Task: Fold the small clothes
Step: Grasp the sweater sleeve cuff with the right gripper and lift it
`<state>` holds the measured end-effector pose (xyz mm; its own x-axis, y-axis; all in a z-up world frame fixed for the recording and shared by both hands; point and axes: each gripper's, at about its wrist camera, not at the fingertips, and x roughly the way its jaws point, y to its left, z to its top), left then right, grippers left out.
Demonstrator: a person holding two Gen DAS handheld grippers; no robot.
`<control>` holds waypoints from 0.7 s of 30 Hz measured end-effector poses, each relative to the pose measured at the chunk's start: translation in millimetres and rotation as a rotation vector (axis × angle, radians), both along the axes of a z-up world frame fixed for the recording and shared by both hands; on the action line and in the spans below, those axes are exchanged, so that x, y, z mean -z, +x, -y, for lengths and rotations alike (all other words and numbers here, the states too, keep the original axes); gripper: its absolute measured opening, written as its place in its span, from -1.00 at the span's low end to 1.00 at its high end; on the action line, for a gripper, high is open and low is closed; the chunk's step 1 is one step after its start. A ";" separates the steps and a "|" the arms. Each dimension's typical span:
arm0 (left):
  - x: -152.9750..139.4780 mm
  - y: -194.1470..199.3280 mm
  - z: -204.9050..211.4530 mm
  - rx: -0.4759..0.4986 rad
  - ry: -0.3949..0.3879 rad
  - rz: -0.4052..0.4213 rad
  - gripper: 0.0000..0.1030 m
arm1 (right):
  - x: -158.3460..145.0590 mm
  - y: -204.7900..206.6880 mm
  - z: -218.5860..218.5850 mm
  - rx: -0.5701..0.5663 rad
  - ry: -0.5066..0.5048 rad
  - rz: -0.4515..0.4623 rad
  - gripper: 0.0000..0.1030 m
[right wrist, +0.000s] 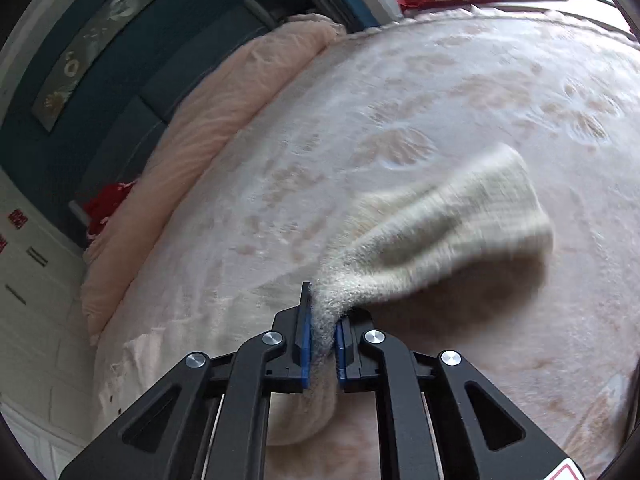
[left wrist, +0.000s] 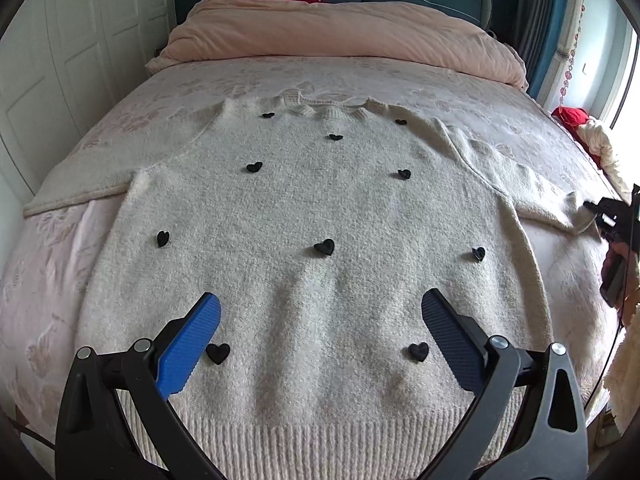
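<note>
A cream knit sweater (left wrist: 312,208) with several black hearts lies flat, front up, on the bed, its ribbed hem nearest me. My left gripper (left wrist: 320,312) is open just above the lower body of the sweater, holding nothing. My right gripper (right wrist: 322,320) is shut on the sweater's right sleeve (right wrist: 440,224) and holds it lifted off the bed; the ribbed cuff hangs free beyond the fingers. The right gripper also shows at the right edge of the left wrist view (left wrist: 600,210), at the end of the sleeve (left wrist: 552,200).
The bed (left wrist: 400,80) has a pale pink flowered cover. A folded pink duvet (left wrist: 340,36) lies at the headboard end. Red and cream clothes (left wrist: 588,128) lie at the bed's right edge. White wardrobe doors (left wrist: 60,60) stand to the left.
</note>
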<state>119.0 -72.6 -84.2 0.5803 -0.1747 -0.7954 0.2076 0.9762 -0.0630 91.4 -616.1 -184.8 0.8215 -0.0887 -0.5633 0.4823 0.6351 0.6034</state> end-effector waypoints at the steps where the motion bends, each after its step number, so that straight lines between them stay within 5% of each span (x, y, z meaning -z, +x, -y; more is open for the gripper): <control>1: 0.7 1.8 -4.1 -0.006 -0.006 -0.001 0.91 | -23.9 10.0 -18.2 -0.058 -0.021 0.058 -0.82; 7: -0.1 12.3 -35.1 -0.046 -0.078 -0.018 0.91 | -155.2 98.8 -212.4 -0.525 -0.259 0.261 -0.78; 12: -10.9 22.8 -70.9 -0.080 -0.117 -0.023 0.91 | -147.0 164.3 -394.8 -0.865 -0.333 0.214 -0.29; 15: -16.7 40.1 -95.1 -0.096 -0.139 -0.035 0.91 | -120.2 157.4 -432.2 -0.873 -0.407 0.132 -0.26; 18: -16.6 71.2 -115.2 -0.113 -0.210 -0.053 0.91 | -97.1 120.9 -405.8 -0.761 -0.372 0.065 0.14; 21: -11.4 111.1 -117.8 -0.118 -0.273 -0.076 0.91 | -69.6 82.4 -363.1 -0.607 -0.464 -0.084 0.22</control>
